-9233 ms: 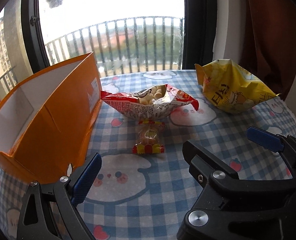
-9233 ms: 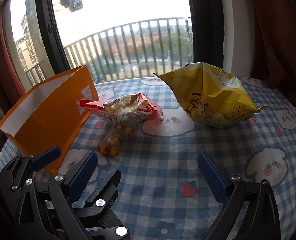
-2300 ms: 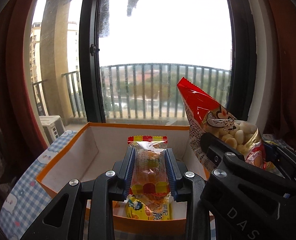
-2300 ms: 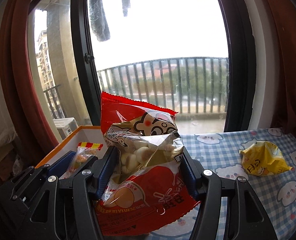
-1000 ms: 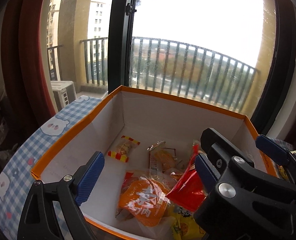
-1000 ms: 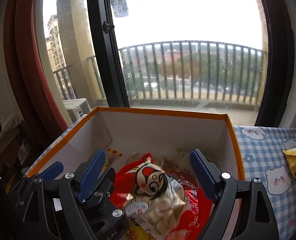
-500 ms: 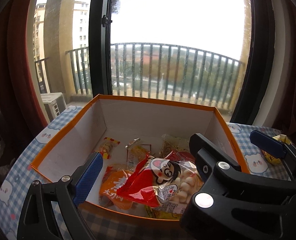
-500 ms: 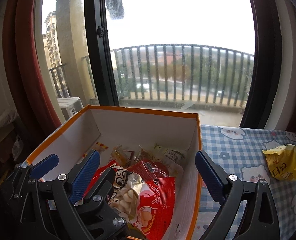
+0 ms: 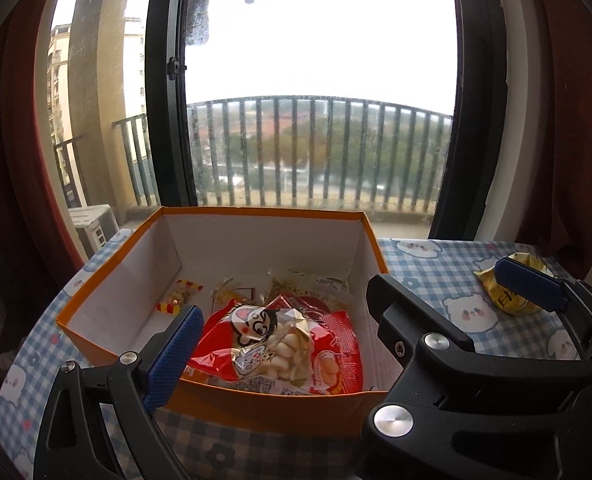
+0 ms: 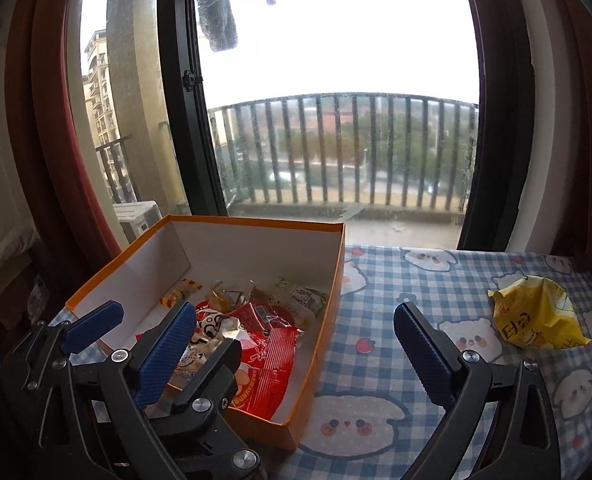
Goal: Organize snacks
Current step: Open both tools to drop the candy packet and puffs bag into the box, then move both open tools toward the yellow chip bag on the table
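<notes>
A blue-checked cloth with bear faces covers the counter point(image 10: 415, 320). Both claws, left point(image 9: 280, 312) and right point(image 10: 292, 344), hang spread wide and empty. The orange box point(image 9: 224, 396) holds the red snack bag point(image 9: 284, 344) among small packets; the yellow bag point(image 10: 535, 316) lies well apart. Beyond, window point(image 10: 335, 80) and balcony railing point(image 10: 355, 152).

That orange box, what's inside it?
The orange box holds a big red snack bag, a small striped candy packet and several clear-wrapped snacks. Whatever lies beneath the red bag is hidden.
</notes>
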The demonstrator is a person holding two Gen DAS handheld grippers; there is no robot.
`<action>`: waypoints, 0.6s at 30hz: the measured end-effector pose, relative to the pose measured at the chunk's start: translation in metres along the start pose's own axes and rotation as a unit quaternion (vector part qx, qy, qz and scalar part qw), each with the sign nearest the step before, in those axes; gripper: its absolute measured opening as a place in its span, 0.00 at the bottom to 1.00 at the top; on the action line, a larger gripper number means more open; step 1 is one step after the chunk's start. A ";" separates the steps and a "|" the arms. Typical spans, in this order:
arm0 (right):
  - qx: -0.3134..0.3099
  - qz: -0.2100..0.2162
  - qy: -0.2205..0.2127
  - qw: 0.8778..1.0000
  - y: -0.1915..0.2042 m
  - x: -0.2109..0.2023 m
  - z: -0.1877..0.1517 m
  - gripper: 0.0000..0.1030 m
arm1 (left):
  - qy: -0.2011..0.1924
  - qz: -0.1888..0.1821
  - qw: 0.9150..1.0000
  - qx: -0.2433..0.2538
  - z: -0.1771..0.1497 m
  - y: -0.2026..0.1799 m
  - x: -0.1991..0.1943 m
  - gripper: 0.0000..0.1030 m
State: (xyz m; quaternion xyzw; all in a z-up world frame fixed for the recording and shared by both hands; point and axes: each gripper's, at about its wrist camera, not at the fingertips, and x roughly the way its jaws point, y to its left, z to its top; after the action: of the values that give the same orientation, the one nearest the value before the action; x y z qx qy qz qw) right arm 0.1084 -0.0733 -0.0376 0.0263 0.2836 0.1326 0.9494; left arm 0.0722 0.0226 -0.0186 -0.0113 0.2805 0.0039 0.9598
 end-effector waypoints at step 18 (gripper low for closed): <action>0.008 -0.027 0.005 1.000 -0.088 -0.030 -0.008 1.00 | 0.016 -0.061 0.997 0.051 -0.002 -0.096 0.005 0.99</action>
State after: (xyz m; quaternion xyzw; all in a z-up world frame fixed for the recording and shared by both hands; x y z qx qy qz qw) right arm 0.1012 -0.1657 -0.0393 0.0259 0.2897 0.1046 0.9510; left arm 0.0768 -0.0737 -0.0210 0.0206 0.2939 -0.0694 0.9531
